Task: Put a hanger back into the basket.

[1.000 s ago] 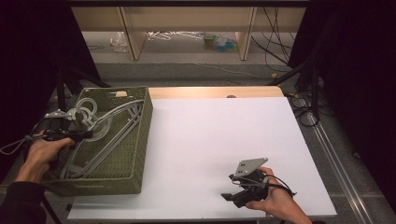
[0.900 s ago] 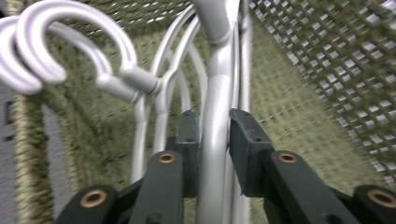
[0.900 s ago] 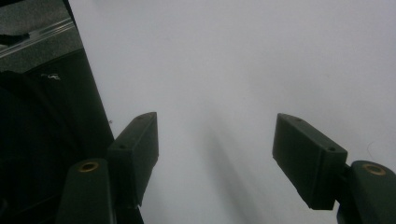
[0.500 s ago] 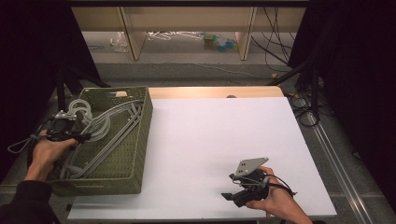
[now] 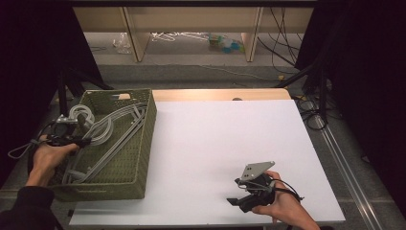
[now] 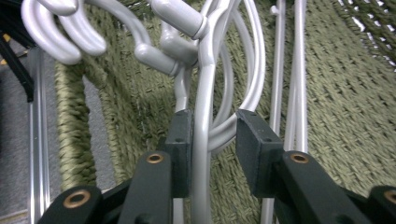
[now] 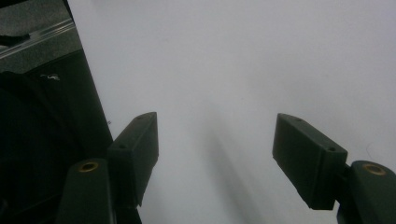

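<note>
My left tool (image 6: 212, 140) has just been opening, its jaws loose around a smooth grey plastic hanger (image 6: 204, 93) in the woven green basket (image 5: 136, 158). My right tool (image 7: 215, 158) rests spread over the matte white tabletop (image 5: 225, 134).

Left gripper (image 6: 212, 140): two black jaws ending in blocky, matt rectangular pads, each arm with a brass-coloured rivet ring near its base.
Right gripper (image 7: 215, 154): the same black build, with flat-faced, square-cornered pads and brass rings on both jaw arms.
Right gripper top: a grey three-cornered plate with small dark holes, seen in the high view.
Cables: a thin black lead loops off the right gripper (image 5: 253, 191); a pale grey lead curls from the left gripper (image 5: 64, 132).
Clothing: a dark sleeve (image 5: 21, 211) covers the person's left forearm at the near left.
</note>
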Tool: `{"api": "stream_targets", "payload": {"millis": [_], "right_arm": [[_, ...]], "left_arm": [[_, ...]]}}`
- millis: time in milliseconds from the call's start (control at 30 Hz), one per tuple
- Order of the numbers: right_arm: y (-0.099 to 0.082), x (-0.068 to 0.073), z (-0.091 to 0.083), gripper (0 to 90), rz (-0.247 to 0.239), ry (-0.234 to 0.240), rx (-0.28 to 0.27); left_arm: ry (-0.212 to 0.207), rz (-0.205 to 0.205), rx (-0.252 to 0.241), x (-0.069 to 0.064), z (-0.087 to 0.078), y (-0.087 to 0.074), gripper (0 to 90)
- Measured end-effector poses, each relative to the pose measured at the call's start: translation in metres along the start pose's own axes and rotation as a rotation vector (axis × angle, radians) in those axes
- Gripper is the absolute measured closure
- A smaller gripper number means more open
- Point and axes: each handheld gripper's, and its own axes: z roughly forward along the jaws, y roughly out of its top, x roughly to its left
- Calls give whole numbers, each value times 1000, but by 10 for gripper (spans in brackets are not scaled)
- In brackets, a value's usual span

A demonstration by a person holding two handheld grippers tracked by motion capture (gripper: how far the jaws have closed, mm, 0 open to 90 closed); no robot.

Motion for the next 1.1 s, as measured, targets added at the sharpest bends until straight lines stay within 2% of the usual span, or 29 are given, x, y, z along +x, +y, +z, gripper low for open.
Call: {"api": "stream_targets", "payload": {"millis": [67, 100, 167, 267, 433, 500, 533, 600, 633, 667, 733, 767, 833, 1100], "right_arm": [[0, 0, 1, 321, 0, -4, -3], [0, 0, 1, 321, 1, -5, -6], [0, -1, 0, 321, -2, -2, 2], [0, 0, 0, 321, 4, -2, 3], [0, -1, 0, 321, 2, -5, -7], [0, -1, 0, 321, 8, -3, -11], [0, -1, 0, 320, 6, -4, -8], [0, -1, 0, 320, 9, -3, -8], [0, -1, 0, 320, 10, -3, -8], [0, -1, 0, 319, 10, -4, -9], [0, -1, 1, 318, 11, -8, -19], [0, -1, 1, 318, 16, -7, -18], [0, -1, 1, 316, 18, -3, -20], [0, -3, 1, 311, 23, -4, -31]], "left_arm": [[0, -60, -15, 1, -3, 0, 628], [4, -74, -26, 2, -4, 0, 590], [7, -93, -44, 4, -9, 0, 574], [3, -113, -72, 3, -17, 1, 554], [-23, -105, -139, -9, -32, 3, 482], [-44, -98, -166, -16, -40, 3, 447], [-59, -70, -164, -18, -46, 3, 439], [-82, -75, -204, -23, -51, 2, 414], [-91, -84, -231, -26, -54, 2, 410], [-104, -117, -265, -30, -54, 2, 398], [-163, -143, -312, -39, -58, 2, 381], [-189, -146, -322, -42, -60, 1, 365], [-215, -146, -356, -50, -62, 1, 360], [-326, -86, -436, -93, -67, 0, 306]]}}
